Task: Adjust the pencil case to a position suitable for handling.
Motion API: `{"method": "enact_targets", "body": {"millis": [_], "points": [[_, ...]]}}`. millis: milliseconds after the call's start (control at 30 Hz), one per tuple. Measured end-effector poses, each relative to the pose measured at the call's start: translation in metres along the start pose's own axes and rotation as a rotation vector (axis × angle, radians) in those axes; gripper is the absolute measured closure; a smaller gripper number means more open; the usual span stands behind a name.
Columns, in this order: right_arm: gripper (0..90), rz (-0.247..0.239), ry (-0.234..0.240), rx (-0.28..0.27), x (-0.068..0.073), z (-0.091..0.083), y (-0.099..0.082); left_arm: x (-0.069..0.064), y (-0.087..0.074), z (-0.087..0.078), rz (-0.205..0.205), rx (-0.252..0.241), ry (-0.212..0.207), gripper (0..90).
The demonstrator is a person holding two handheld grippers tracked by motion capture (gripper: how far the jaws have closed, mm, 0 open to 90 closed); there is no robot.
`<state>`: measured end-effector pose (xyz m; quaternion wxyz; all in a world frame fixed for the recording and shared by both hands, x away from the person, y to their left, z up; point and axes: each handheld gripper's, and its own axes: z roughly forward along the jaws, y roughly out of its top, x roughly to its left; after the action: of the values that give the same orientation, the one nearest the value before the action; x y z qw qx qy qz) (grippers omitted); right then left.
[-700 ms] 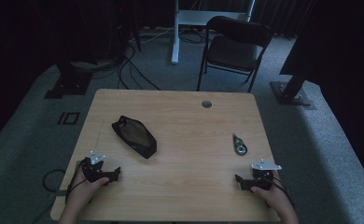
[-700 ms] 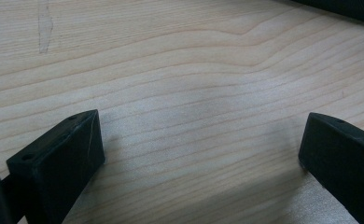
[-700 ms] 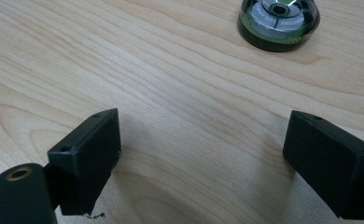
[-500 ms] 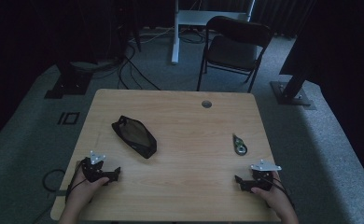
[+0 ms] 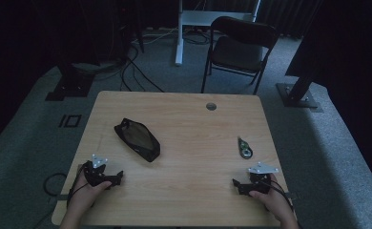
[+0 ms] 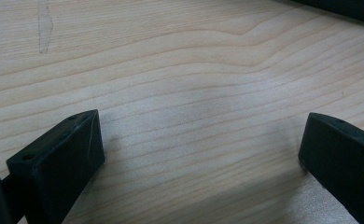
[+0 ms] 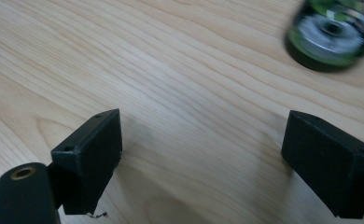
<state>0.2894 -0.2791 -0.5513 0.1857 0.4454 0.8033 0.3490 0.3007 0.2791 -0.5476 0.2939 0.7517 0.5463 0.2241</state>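
Two grippers rest near the front edge of the wooden desk (image 5: pixel 189 119) in the high view, the left gripper (image 5: pixel 118 177) just short of a black pouch (image 5: pixel 137 139) and the right gripper (image 5: pixel 235 184) near a small tape dispenser (image 5: pixel 244 148) that lies farther back on the right side. The left gripper view looks down between jaws standing wide apart over bare wood grain, with a dark edge at its top right corner. The right gripper view has its jaws equally wide with nothing between them, and brings out the dispenser's (image 7: pixel 332 33) green body and grey roll, blurred, at its upper right, well clear of the jaws.
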Motion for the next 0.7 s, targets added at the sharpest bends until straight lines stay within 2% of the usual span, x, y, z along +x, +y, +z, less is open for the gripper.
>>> {"method": "enact_targets", "body": {"millis": [200,333,700], "points": [[12.2,-0.026,0.023,-0.004,0.012,0.01,0.012,0.0,0.0,0.0,0.0,0.0,0.0,0.3],[12.5,-0.061,0.033,-0.007,0.019,0.015,0.02,0.0,0.0,0.0,-0.001,0.0,0.0,0.2],[13.1,-0.105,0.066,-0.025,0.04,0.029,0.042,0.0,0.0,0.0,0.0,0.0,0.0,0.3]]}}
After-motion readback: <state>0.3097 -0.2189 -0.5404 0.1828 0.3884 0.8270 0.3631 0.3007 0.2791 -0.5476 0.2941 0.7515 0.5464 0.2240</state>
